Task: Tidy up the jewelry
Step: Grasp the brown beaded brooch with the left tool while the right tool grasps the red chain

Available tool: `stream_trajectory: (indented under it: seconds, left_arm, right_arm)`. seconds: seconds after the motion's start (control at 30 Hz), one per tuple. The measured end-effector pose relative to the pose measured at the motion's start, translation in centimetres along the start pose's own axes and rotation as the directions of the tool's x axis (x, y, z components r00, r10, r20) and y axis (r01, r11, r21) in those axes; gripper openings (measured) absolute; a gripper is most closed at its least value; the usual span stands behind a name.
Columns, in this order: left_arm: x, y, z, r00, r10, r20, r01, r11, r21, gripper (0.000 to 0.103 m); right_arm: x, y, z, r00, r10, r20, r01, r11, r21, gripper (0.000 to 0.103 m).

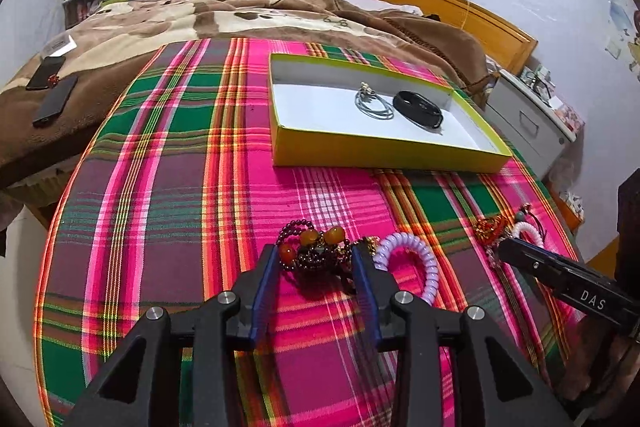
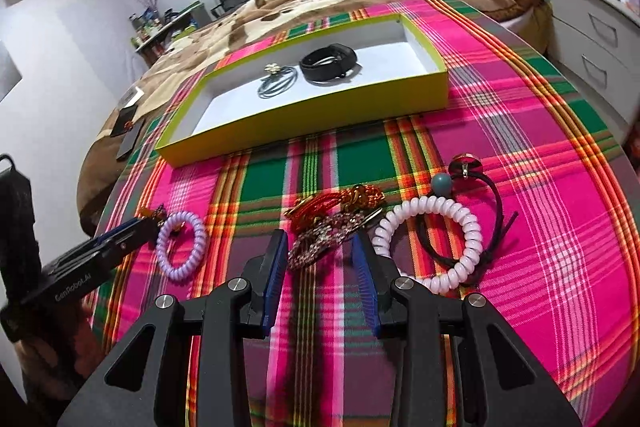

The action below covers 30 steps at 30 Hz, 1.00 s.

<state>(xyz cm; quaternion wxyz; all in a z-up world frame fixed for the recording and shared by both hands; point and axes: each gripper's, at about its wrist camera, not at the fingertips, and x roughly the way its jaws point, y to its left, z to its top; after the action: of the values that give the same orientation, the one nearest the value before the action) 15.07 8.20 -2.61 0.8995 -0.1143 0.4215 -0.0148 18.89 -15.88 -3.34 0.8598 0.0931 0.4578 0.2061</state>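
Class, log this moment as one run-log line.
left hand-held gripper: open around bead bracelet | right hand-held gripper: open around rhinestone chain | box: two items

A bright plaid tablecloth of pink, green and orange covers the table beside a bed heaped with a brown and cream plush blanket. Two dark flat phones lie on the blanket. An orange wooden headboard and a white drawer cabinet stand beyond.

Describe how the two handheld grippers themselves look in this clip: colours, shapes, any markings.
Both the left gripper and right gripper are matte black, with angular triangular-cutout linkages, silver round bolts and blue ribbed finger pads. White lettering marks their sides: "DAS" on the right, "GenRobot.AI" on the left. No cables are visible.
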Motion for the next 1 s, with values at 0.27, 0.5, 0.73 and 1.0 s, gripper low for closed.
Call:
stream_trajectory:
  seconds: [0.27, 0.5, 0.73, 1.0]
  left_arm:
    - [0.1, 0.0, -0.1, 0.999, 0.036, 0.003, -0.036, 0.999, -0.005, 0.025]
    - [-0.6, 0.2, -0.4, 0.999, 0.046, 0.016, -0.046, 0.999, -0.006, 0.023]
    - [-1.7, 0.5, -1.5, 0.999, 0.042, 0.034, -0.043, 0.999, 0.004, 0.022]
    - [-4.0, 0.0, -2.2, 0.996, 0.007, 0.085, -0.009, 1.0, 0.018, 0.022]
  right_arm:
    - [0.4, 0.4, 0.5, 0.999, -0.039, 0.006, 0.039, 0.999, -0.014, 0.027]
    - [0.1, 0.5, 0.2, 0.999, -0.038, 0.014, 0.039, 0.999, -0.027, 0.019]
    - [-1.0, 0.8, -0.7, 0.999, -0.029, 0.026, 0.03, 0.998, -0.062, 0.012]
    - [-2.8, 0.8, -1.7, 0.999, -0.004, 0.05, 0.008, 0.998, -0.067, 0.009]
